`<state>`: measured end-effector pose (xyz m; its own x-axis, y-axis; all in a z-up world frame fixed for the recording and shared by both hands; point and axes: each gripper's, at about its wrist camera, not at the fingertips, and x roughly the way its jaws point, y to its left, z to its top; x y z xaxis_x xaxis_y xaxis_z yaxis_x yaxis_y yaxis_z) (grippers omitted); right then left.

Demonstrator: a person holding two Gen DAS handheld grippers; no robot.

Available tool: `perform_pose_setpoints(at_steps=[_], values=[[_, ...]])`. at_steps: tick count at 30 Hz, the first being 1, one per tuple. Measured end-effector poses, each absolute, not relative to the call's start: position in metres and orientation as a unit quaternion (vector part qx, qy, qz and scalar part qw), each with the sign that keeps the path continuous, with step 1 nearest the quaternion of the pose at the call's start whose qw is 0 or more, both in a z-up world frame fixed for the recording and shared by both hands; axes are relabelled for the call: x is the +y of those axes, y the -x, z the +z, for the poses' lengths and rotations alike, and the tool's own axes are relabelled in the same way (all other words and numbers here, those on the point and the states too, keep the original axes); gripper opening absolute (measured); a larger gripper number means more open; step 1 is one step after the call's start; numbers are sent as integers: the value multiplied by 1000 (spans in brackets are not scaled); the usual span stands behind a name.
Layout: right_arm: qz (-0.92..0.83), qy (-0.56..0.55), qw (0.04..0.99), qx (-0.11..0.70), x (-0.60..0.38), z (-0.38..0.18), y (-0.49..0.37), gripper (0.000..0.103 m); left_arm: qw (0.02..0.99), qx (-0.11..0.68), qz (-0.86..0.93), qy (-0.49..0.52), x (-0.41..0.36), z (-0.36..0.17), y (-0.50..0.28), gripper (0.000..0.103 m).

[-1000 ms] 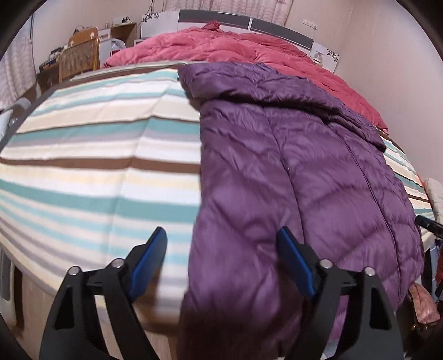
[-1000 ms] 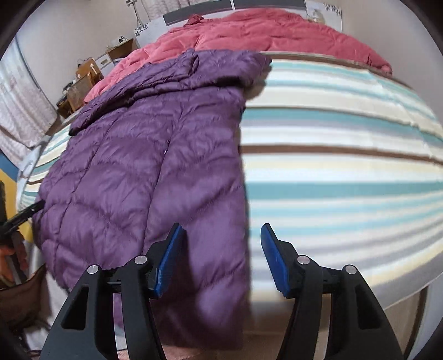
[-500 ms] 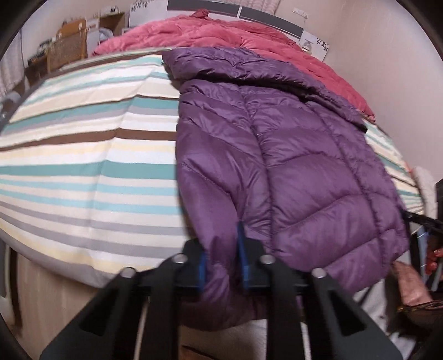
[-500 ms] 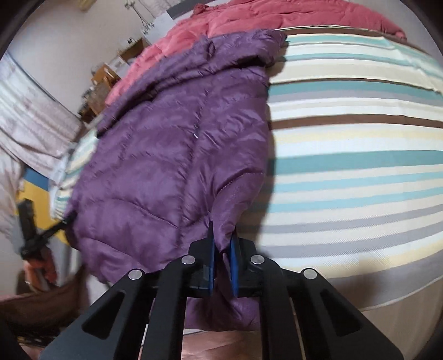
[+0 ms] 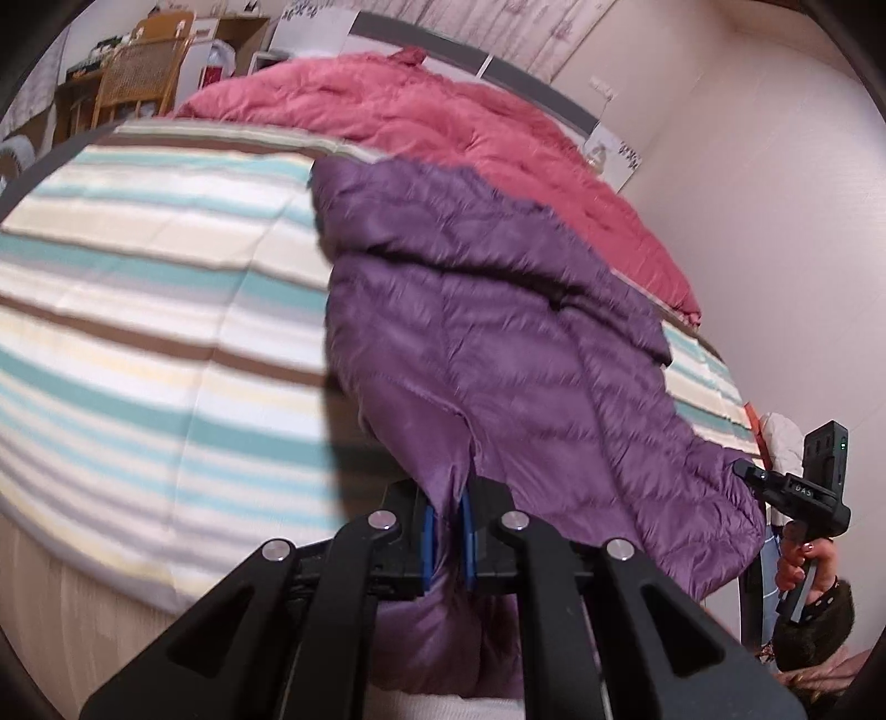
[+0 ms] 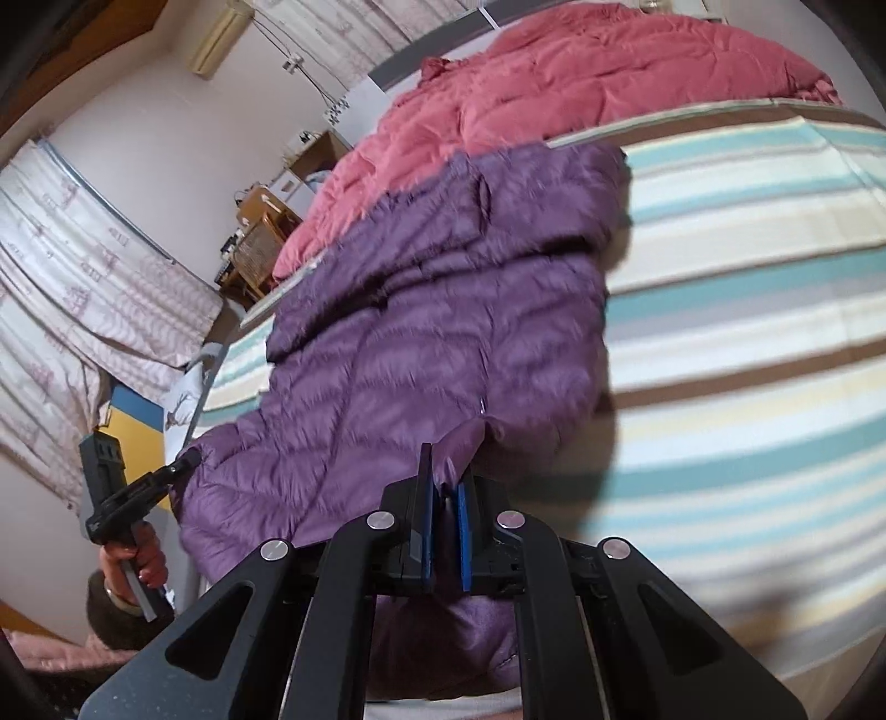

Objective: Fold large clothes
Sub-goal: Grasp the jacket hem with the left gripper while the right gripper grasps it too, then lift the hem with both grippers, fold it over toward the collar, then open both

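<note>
On a striped bed (image 5: 138,288), both tongs, left (image 5: 446,531) and right (image 6: 446,534), clamp the purple jacket's (image 5: 498,343) hem corners, apparently to fold it.

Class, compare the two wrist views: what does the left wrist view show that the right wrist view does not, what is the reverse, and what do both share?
Only the left wrist view: the right gripper at the jacket's far hem corner, beside a bare wall.
Only the right wrist view: the patterned curtain, the wall air conditioner and the left gripper.
Both: the purple down jacket pinched at its hem, the striped bedsheet, the red quilt.
</note>
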<state>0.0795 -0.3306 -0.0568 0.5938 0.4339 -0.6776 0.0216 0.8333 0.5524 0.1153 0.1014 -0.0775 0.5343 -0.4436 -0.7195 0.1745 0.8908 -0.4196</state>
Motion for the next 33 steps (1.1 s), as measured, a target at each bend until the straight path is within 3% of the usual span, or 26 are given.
perform_pose_setpoints(at_steps=[12,25,29,30,31,33], values=[[91,-339,849,395,-368,-50,-174,7,877,414,-159,186,88,-48,-211,7],[39,-416,824,383,-398,-104,-251,7,865,453,-111,185,64,-79,-323,7],[40,-448,823,347,-407,-111,-252,23,867,454,-104,175,61,-87,-339,16],[37,-452,824,339,-409,-112,-250,32,868,453,-105,175,60,-88,-343,21],[28,-456,828,326,-413,-111,-247,50,868,452,-106,177,60,-88,-344,24],[4,-451,840,303,-418,-106,-239,67,866,448,-105,197,65,-89,-348,38]])
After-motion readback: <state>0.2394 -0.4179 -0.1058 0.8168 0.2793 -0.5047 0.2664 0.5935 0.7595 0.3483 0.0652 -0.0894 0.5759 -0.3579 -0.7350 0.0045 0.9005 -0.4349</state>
